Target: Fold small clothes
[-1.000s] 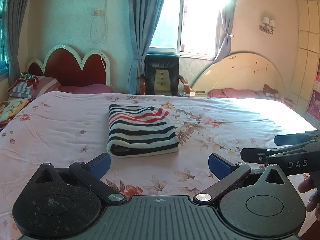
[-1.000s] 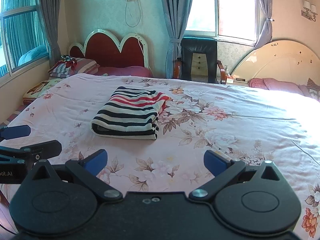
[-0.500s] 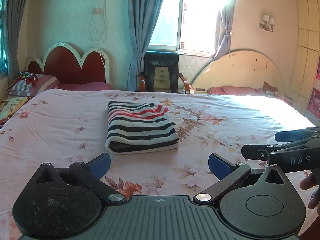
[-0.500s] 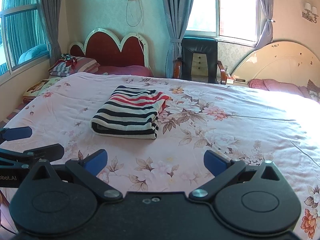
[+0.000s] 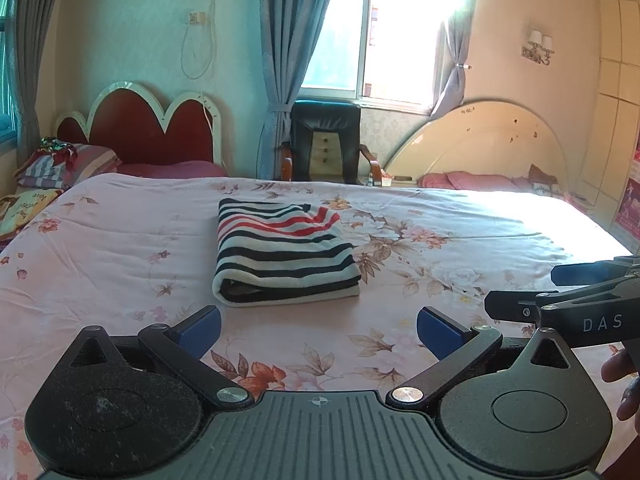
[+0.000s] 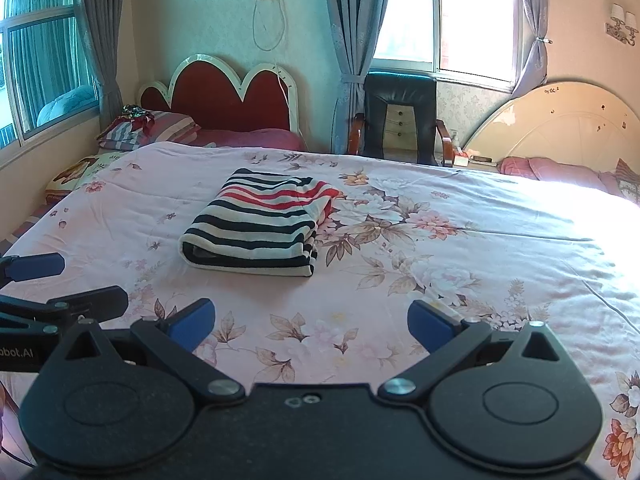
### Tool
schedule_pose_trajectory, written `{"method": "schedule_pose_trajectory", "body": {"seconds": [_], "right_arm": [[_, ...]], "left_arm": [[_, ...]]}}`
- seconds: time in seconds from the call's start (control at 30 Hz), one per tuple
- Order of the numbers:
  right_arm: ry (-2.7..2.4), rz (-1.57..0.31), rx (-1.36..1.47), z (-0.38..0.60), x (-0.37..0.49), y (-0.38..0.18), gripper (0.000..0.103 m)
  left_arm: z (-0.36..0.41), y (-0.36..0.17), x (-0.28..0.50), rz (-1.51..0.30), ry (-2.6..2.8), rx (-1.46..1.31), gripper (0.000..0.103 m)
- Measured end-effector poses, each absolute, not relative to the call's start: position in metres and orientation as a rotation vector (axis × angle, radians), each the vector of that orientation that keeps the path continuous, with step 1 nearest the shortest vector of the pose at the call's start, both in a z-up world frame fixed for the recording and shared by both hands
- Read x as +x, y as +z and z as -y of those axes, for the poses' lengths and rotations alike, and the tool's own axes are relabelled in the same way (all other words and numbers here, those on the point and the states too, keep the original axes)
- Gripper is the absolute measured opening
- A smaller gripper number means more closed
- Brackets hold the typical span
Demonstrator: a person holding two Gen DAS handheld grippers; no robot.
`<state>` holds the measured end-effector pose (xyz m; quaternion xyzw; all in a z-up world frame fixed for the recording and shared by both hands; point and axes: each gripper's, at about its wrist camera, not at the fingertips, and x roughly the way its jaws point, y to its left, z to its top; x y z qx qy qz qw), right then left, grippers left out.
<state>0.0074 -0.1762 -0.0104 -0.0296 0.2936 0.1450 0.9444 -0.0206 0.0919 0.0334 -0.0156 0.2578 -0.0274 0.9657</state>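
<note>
The striped garment (image 5: 282, 252) is seen folded on the floral bedspread (image 5: 460, 240), unmoved since a second ago, so the folding is judged finished; its long axis runs away toward the headboards, rolled edge nearest; the left gripper (image 5: 318, 330) and right gripper (image 6: 310, 326) are kept apart, empty, drawn slightly back.

One folded garment (image 5: 282, 250), two grippers (image 5: 318, 326)

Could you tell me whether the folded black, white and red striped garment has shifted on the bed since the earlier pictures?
No. The striped garment lies against the same flower cluster of the floral quilt; only the cameras moved.
</note>
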Motion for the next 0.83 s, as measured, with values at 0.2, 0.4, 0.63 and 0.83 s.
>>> {"method": "schedule_pose_trajectory", "body": {"seconds": [0.2,0.4,0.63,0.83], "right_arm": [[0.296,-0.600,-0.062,0.1753,0.0079,-0.0108,0.102],[0.300,-0.601,-0.067,0.1744,0.0099,-0.0118,0.102],[0.306,-0.603,-0.076,0.1713,0.0125,-0.0126,0.102],[0.310,-0.605,-0.081,0.1692,0.0129,-0.0129,0.102]], "left_arm": [[-0.0926,0.0336,-0.0195,-0.519,-0.056,-0.031,0.103],[-0.0941,0.0328,-0.0203,-0.514,-0.052,-0.031,0.103],[-0.0951,0.0310,-0.0174,-0.523,-0.083,-0.035,0.103],[-0.0958,0.0310,-0.0188,-0.513,-0.067,-0.032,0.103]]}}
